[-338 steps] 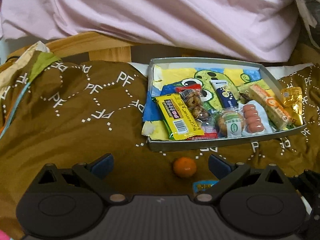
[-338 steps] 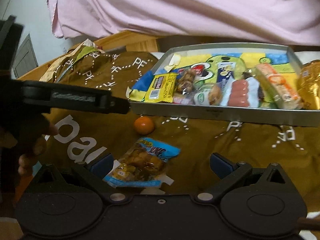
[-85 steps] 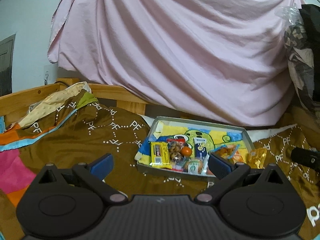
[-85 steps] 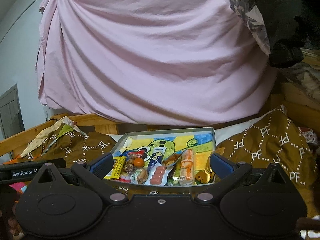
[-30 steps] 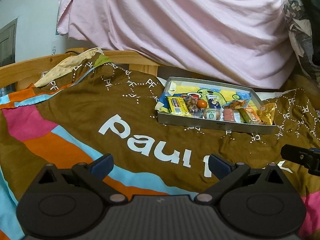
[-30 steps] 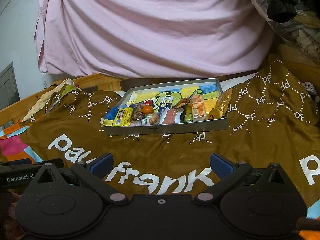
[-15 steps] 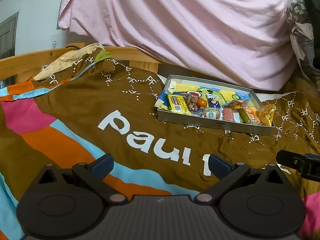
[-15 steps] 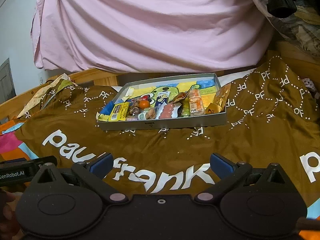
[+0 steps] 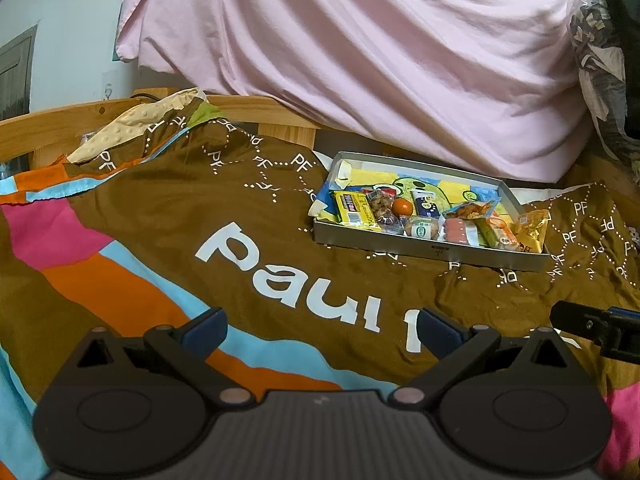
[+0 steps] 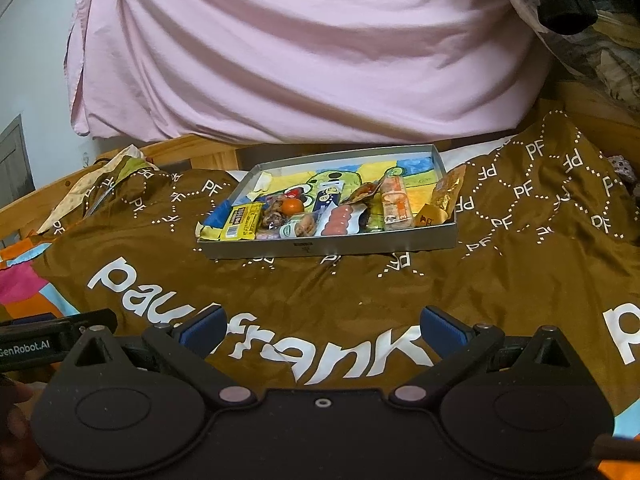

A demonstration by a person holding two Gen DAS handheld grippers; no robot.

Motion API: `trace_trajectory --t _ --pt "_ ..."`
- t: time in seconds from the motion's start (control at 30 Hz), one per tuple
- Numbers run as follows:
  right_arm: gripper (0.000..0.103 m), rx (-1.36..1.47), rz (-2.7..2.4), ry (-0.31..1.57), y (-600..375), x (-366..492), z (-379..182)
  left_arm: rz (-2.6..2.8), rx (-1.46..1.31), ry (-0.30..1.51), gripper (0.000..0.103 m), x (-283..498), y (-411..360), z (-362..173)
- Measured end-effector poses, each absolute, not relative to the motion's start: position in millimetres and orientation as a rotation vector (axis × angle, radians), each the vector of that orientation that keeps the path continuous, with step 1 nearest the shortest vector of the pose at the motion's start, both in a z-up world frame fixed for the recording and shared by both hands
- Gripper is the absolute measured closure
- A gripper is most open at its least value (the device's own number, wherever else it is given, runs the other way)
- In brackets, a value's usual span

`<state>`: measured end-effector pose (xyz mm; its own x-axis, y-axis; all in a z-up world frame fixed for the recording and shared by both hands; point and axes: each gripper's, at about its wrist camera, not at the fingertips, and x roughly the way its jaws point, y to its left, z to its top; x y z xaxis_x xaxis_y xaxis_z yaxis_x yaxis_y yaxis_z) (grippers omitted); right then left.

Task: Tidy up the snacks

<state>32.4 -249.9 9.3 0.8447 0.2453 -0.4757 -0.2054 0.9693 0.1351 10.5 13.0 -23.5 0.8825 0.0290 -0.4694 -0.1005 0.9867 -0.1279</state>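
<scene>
Snacks all sit inside the tray (image 10: pixel 328 245) now, which lies on the brown blanket (image 10: pixel 360 292) well ahead of both tools. Eleven seconds back the orange (image 10: pixel 292 205) lay on the blanket in front of the tray and a blue snack bag (image 9: pixel 472 210) lay nearer still; both are in the tray now, the orange beside the yellow bar (image 10: pixel 243 222) and the bag among the packs toward the right end, near the sausages (image 10: pixel 340 220). A gold packet (image 10: pixel 446 194) leans on the right wall, partly over the rim.

The left gripper (image 9: pixel 320 326) and the right gripper (image 10: pixel 320 326) each have their jaws spread wide with nothing between them, and over the last few seconds both have drawn back from the tray, so that it looks smaller and more blanket shows in front (the printed lettering is fully in view now).

Nothing loose shows on the blanket in either view, so the sorting looks finished, or very nearly; the leaning gold packet is the only thing that might want tidying.
</scene>
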Motion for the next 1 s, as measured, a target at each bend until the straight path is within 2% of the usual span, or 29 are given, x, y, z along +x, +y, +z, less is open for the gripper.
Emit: trace_trajectory --t 1.0 --pt "0.001 0.081 0.235 0.517 -250.4 33.5 8.0 0.062 -0.134 0.476 0.0 9.4 12.3 -21.9"
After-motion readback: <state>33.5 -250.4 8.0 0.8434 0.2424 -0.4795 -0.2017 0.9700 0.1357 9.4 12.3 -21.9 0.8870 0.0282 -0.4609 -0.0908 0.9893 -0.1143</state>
